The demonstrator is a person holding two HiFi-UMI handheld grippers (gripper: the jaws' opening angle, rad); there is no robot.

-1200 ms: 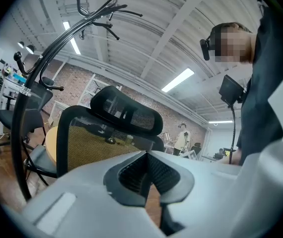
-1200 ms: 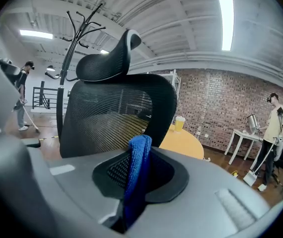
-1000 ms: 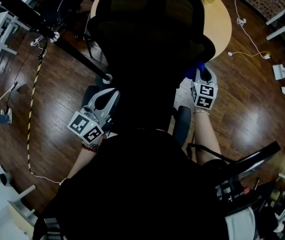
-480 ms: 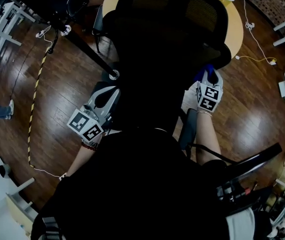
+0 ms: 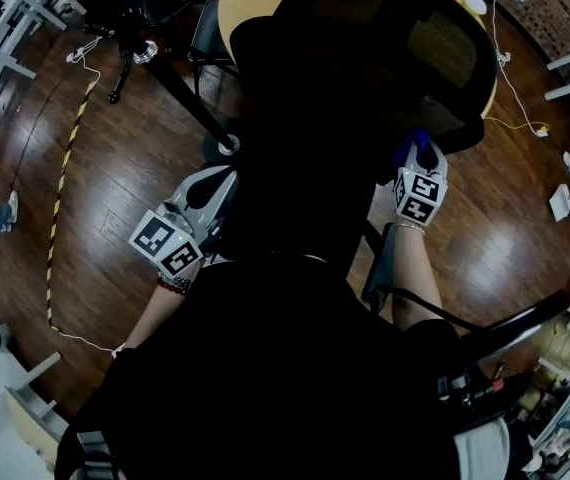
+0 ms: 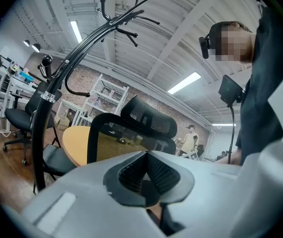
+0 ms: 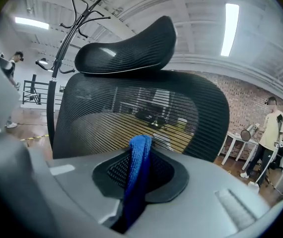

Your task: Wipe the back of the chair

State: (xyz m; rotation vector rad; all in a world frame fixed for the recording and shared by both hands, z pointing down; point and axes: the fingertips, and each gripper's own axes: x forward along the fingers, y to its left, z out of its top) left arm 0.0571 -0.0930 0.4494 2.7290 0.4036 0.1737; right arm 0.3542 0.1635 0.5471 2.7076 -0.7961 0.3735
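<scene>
In the head view, the left gripper (image 5: 215, 186) is seen shut on nothing at the left of the black mesh chair back (image 5: 345, 58), and a blue cloth (image 5: 412, 144) is clamped in the right gripper (image 5: 417, 160) just beside its right edge.

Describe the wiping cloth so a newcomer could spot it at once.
Start at the big black mesh chair back with its headrest on top. Just in front of it is the right gripper, shut on a narrow fold of blue cloth. It is the only bright blue thing among grey jaws and black mesh.
</scene>
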